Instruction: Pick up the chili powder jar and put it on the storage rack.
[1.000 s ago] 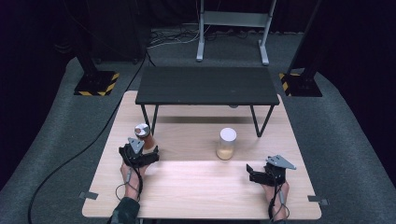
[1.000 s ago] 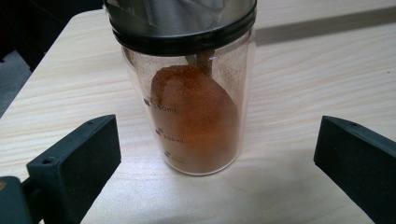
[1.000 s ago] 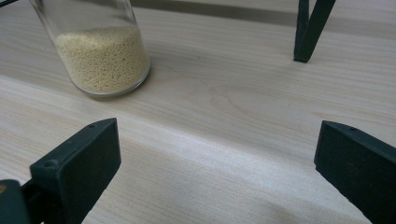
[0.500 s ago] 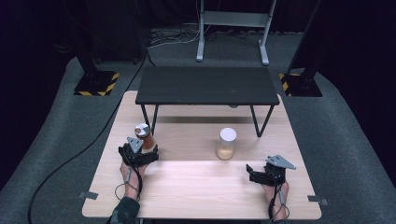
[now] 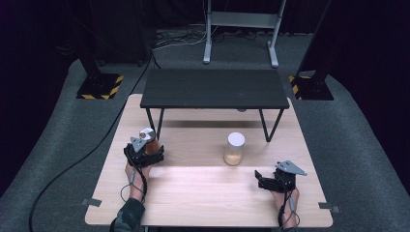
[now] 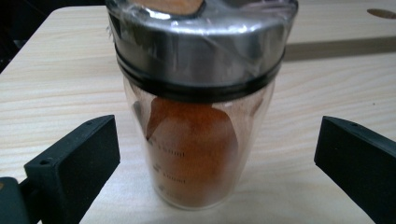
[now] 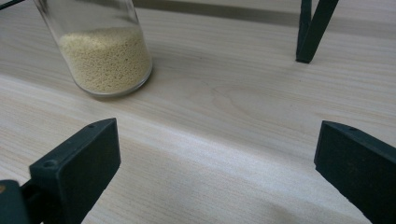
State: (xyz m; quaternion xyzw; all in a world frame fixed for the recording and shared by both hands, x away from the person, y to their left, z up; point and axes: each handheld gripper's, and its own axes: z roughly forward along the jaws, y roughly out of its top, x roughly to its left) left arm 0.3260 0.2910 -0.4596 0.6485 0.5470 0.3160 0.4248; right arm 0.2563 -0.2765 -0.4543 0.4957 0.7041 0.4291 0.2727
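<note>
Left gripper view: spread jaws of the left gripper (image 6: 217, 158) flank, without touching, a steel-lidded jar of orange powder (image 6: 196, 116) standing upright at the wooden table's (image 5: 203, 193) left. Right gripper (image 5: 269, 180) rests open, near right; grain jar (image 5: 235, 149) stands mid-table.

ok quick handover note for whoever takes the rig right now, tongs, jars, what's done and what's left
Left tongs: open, jaws on either side of the orange-powder jar, not touching it.
Right tongs: open, nothing held, low over the wooden table, aimed to the right of the yellow-grain jar.
Both jars stand upright on the table in front of the black shelf.
Done: left tongs lined up on its jar.
Left: probably close on it and lift; the grain jar is not yet reached.
</note>
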